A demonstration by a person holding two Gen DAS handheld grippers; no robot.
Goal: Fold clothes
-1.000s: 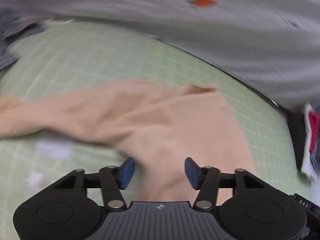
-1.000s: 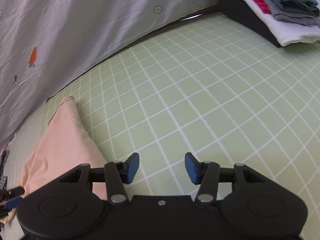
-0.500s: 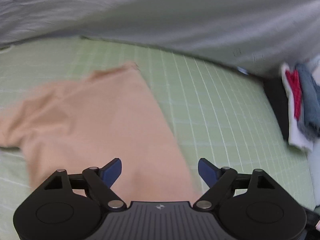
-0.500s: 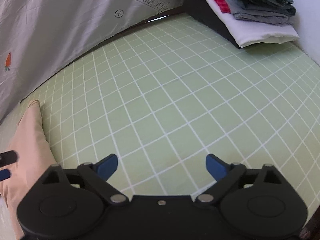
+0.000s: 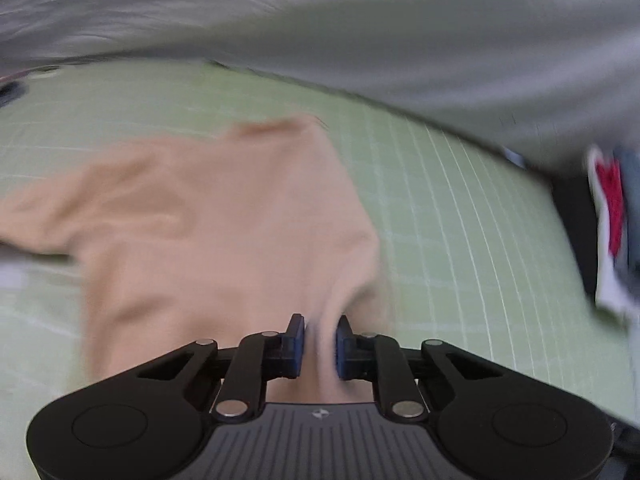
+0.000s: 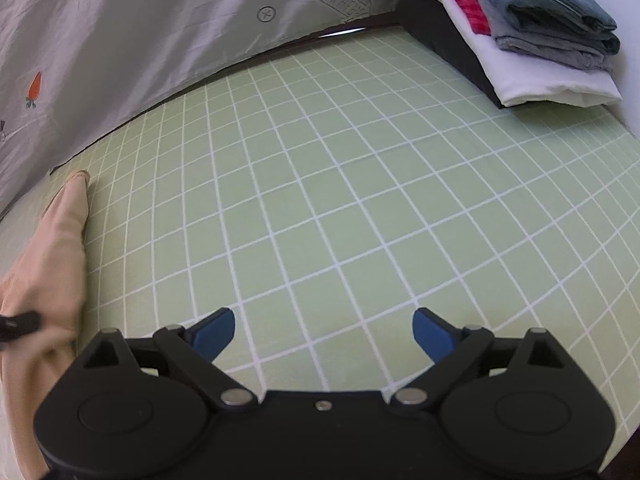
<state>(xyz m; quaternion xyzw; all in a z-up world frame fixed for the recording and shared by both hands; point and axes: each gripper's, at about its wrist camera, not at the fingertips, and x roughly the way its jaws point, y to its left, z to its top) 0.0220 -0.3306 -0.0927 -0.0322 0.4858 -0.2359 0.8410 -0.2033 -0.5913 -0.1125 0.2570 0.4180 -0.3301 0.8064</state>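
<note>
A peach shirt [image 5: 208,220] lies spread on the green grid mat [image 5: 460,240], blurred by motion in the left wrist view. My left gripper [image 5: 319,342] is shut on a fold of the peach shirt at its near right edge. In the right wrist view the same peach shirt [image 6: 52,248] shows only at the far left, and a dark fingertip of the left gripper pokes in beside it. My right gripper [image 6: 323,330] stands wide open over bare green mat [image 6: 340,208], with nothing between its blue pads.
A stack of folded clothes [image 6: 532,36], blue, grey, red and white, rests on a black block at the mat's far right corner. A grey printed sheet [image 6: 140,40] hangs along the far edge of the mat.
My left gripper went from wide open to shut on the shirt's near edge. My right gripper opened wide and swung a little to the right, away from the shirt.
</note>
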